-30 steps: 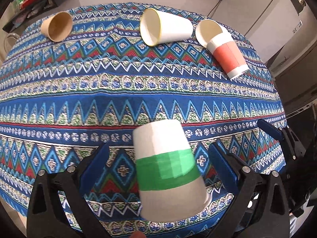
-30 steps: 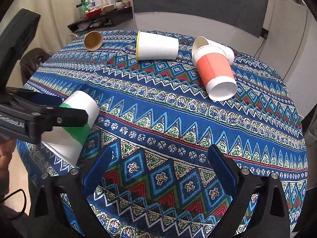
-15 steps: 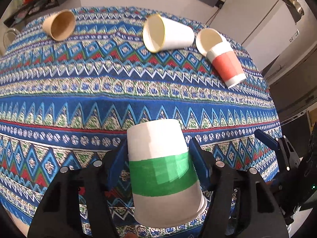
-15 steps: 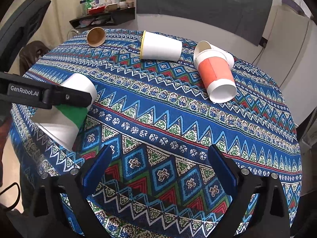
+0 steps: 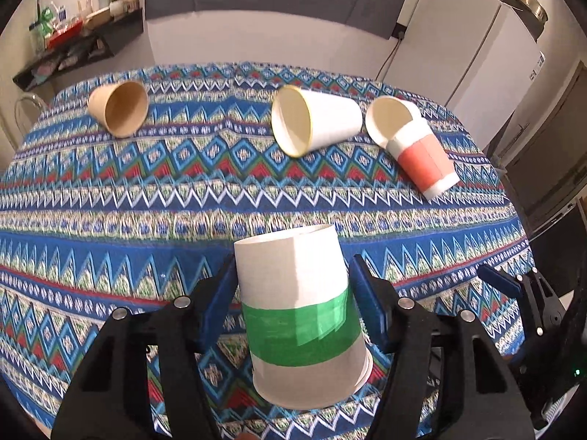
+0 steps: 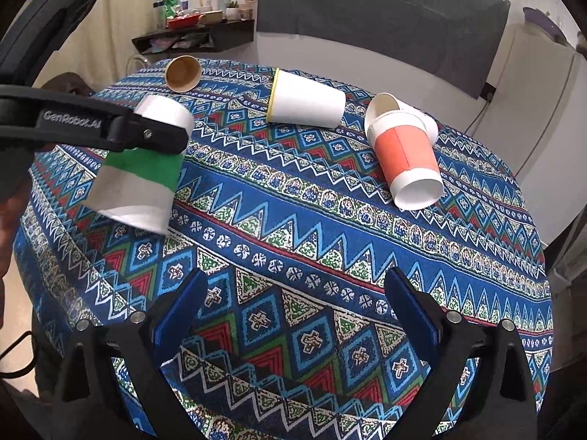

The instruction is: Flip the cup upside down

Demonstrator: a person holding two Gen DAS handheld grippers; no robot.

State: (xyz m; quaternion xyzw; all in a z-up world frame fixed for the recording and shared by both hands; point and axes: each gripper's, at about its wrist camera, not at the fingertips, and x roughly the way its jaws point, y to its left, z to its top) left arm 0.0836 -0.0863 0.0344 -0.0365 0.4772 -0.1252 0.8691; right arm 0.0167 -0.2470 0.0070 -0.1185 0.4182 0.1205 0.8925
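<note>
A white paper cup with a green band [image 5: 299,315] is held by my left gripper [image 5: 293,293], whose blue pads press both its sides. The cup is lifted off the patterned tablecloth [image 5: 183,198] and tilted, its base pointing away and its rim toward the camera. In the right wrist view the same cup [image 6: 143,168] hangs at the left in the left gripper [image 6: 154,135], above the table's near left part. My right gripper [image 6: 297,311] is open and empty above the table's near edge.
Three other cups lie on their sides at the far part of the table: a brown one [image 5: 119,108], a white one with a yellow rim [image 5: 313,121], and a white one with an orange band [image 5: 418,150]. A shelf with bottles [image 6: 190,33] stands behind.
My left gripper closed on the green-banded cup and lifted it off the cloth, tilting it. The right gripper stayed open and barely moved.
</note>
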